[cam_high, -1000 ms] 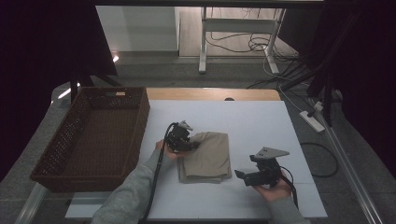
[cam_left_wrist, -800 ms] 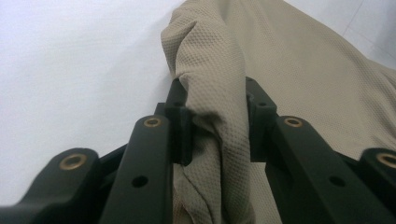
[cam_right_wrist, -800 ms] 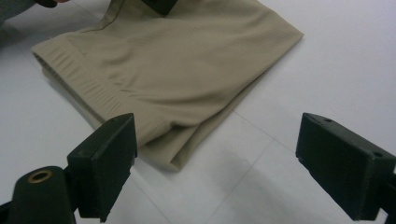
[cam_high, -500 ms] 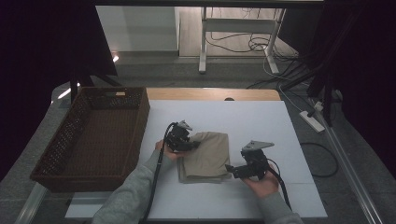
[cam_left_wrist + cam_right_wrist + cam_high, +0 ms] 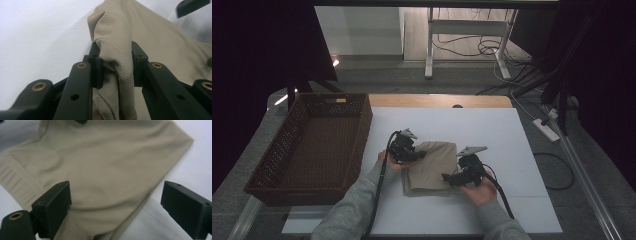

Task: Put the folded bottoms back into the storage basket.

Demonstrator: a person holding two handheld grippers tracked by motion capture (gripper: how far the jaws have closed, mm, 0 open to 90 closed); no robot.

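Observation:
A folded beige cloth [image 5: 430,167] lies on the white table top [image 5: 492,135]. My left gripper [image 5: 418,155] sits at the cloth's left edge and is shut on a bunched fold of the cloth [image 5: 113,57], which is pinched between its two black pads. My right gripper [image 5: 447,176] reaches in from the right, just over the cloth's lower right part. Its jaws stand wide open above the beige cloth [image 5: 105,170], one pad [image 5: 53,206] over the fabric and the other pad [image 5: 186,206] over the bare table beside the cloth's edge.
A dark brown wicker basket [image 5: 294,145] stands at the table's left side. A wooden strip [image 5: 437,101] runs along the far edge. Cables and a power strip [image 5: 548,129] lie on the floor to the right.
My right gripper has moved left from the bare table onto the cloth's right side. My left gripper has kept still with the fold in its jaws.

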